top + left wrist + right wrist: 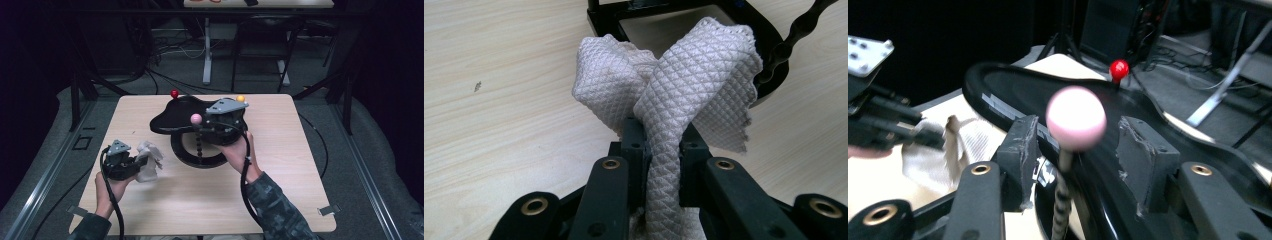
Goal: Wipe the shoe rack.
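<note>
The left gripper (131, 163) sits at the near left of the table (280, 200), its jaws clamped tight on a bunched white quilted cloth (669, 95). The cloth runs up between the pads and fans out above them, loose and unfolded.

The right gripper (1075, 150) is at the middle of the table, over a black, curvy-edged tray-like piece (185, 117) that rests tilted on a black ring (197, 159). Its jaws stand partly apart, with the pink ball (1076, 117) and its beaded stem (1062, 200) between them. Neither pad presses on the ball or stem, and there is a gap on each side, so nothing is held. A red ball (174, 93) stands at the far edge of the black piece and an orange ball (240, 98) shows just behind the right gripper.

Risks from here:
1. The pink ball's stem looks thin and flexible. With no grip on it, it may swing or spring aside, and closing again could miss it or pinch it off-centre.
2. The black piece is propped rather than flat. A push from the right gripper could tip it or slide it off the ring.
3. The loose flaps of cloth hang free. If brought across for wiping, they could snag the stem or drag the propped piece.
</note>
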Demonstrator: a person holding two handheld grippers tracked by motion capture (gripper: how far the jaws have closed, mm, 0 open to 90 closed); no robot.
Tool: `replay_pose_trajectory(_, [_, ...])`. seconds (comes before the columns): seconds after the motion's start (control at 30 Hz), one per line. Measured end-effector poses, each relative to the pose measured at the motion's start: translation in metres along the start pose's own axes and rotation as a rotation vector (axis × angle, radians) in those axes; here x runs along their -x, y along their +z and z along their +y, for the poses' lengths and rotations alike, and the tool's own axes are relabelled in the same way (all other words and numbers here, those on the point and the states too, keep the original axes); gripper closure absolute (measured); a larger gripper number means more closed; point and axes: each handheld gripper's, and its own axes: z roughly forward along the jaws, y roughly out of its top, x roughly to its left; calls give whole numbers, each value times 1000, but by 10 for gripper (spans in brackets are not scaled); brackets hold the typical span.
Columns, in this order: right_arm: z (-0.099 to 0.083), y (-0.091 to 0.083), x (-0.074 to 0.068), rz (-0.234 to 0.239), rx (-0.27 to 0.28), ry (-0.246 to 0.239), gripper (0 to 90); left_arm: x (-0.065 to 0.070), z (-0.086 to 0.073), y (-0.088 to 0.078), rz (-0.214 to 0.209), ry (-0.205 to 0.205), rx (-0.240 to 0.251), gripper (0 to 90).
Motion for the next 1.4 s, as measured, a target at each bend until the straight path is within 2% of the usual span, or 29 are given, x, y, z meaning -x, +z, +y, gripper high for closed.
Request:
replay_pose_trajectory(0.03, [5, 4, -5, -41, -12, -17, 497, 0, 0, 0, 0, -2, 0, 787])
replay_pose_trajectory(0.07, [7, 7, -6, -30, 1, -23, 499, -1, -1, 0, -1, -1, -3, 787])
replay_pose_trajectory(0.1, [10, 10, -10, -91, -25, -34, 503, -1, -1, 0, -2, -1, -5, 787])
replay_pose_trajectory(0.13, [11, 15, -12, -89, -21, -43, 513, -2, -2, 1, -3, -2, -5, 788])
replay_pose_trajectory(0.2, [12, 22, -14, -124, -37, -61, 546, -2, -1, 1, -4, -3, -3, 787])
replay_pose_trajectory(0.33, [9, 26, -11, -102, -35, -47, 593, -2, -2, 1, -5, -3, -2, 787])
replay_pose_trajectory(0.37, [7, 22, -12, -158, -50, -74, 595, -2, -2, 2, -7, -2, -7, 787])
replay_pose_trajectory(0.4, [6, 22, -10, -124, -33, -66, 596, -2, -2, 2, -7, -2, -7, 787])
replay_pose_trajectory(0.47, [5, 20, -7, -118, -31, -60, 597, -1, -3, 2, -8, 0, -5, 787])
replay_pose_trajectory(0.5, [2, 18, -1, -66, 4, -57, 598, -1, -3, 2, -9, 1, -5, 788])
replay_pose_trajectory(0.53, [2, 18, -1, -66, 4, -57, 598, -1, -3, 2, -9, 1, -5, 787])
replay_pose_trajectory(0.57, [-1, 11, 1, -132, -32, -59, 598, 0, -3, 2, -9, 2, -5, 787])
replay_pose_trajectory(0.63, [-4, 6, 7, -113, -18, -45, 598, 0, -4, 3, -8, 2, -3, 787])
replay_pose_trajectory(0.7, [-9, 1, 11, -122, -7, -36, 598, 1, -4, 4, -10, 1, -4, 787])
replay_pose_trajectory(0.73, [-12, -1, 13, -106, 7, -33, 598, 2, -5, 4, -12, 7, -2, 787])
replay_pose_trajectory(0.8, [-14, -4, 15, -106, 15, -34, 598, 2, -5, 5, -12, 8, -1, 788])
replay_pose_trajectory(0.93, [-18, -14, 21, -139, -3, -45, 595, 2, -6, 7, -11, 2, 1, 788])
replay_pose_trajectory(1.03, [-21, -14, 24, -137, 19, -29, 589, 2, -7, 8, -16, 7, -8, 787])
replay_pose_trajectory(1.07, [-21, -13, 23, -172, 9, -34, 581, 3, -7, 9, -14, 8, -10, 787])
replay_pose_trajectory(1.1, [-21, -11, 23, -154, 19, -34, 582, 3, -7, 9, -14, 8, -10, 787])
replay_pose_trajectory(1.33, [-24, -10, 24, -169, 8, -46, 601, 1, -8, 9, -10, 5, -16, 787])
replay_pose_trajectory(1.37, [-24, -10, 25, -150, 20, -46, 602, 1, -8, 8, -11, 5, -14, 787])
replay_pose_trajectory(1.4, [-26, -9, 31, -80, 34, -21, 604, 2, -8, 7, -8, 6, -13, 787])
